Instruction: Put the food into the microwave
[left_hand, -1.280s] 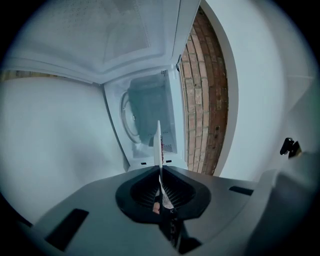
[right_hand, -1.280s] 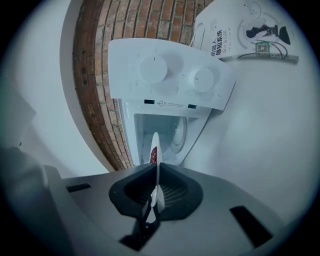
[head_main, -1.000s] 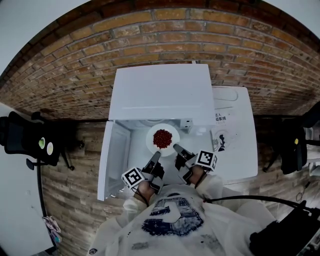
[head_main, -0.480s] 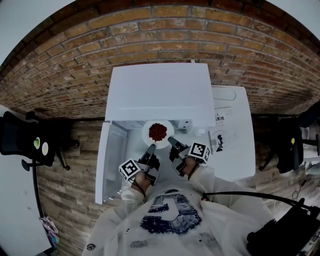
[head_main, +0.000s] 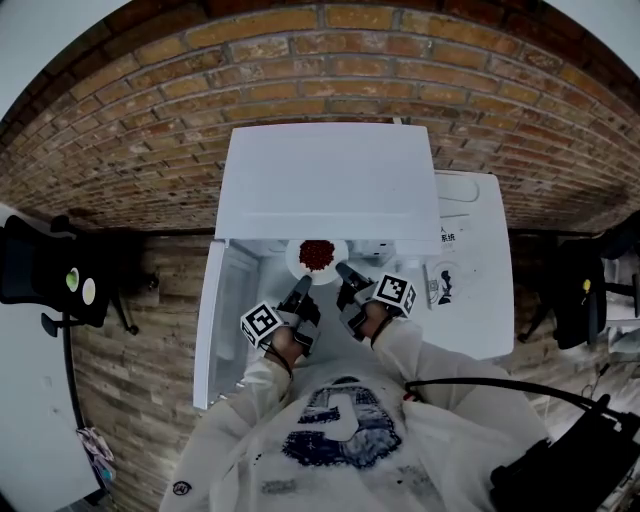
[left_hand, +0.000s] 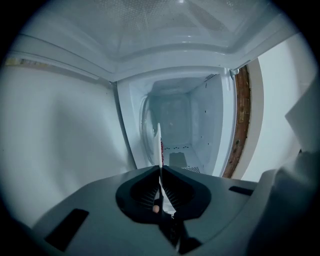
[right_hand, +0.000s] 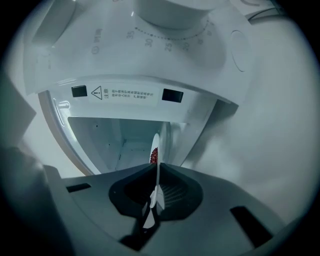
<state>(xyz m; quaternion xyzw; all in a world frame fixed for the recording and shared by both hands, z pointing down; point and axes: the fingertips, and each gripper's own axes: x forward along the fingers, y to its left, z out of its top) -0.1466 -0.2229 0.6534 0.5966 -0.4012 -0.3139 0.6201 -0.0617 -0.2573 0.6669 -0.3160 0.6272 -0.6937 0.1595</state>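
the left tool and right tool are each nearly closed, pinching the rim of the white plate of red food on either side, at the mouth of the microwave. since a second ago the plate has gone further under the microwave's top edge. only the gripper views show the cavity behind the plate, and the right one the numbered dial.
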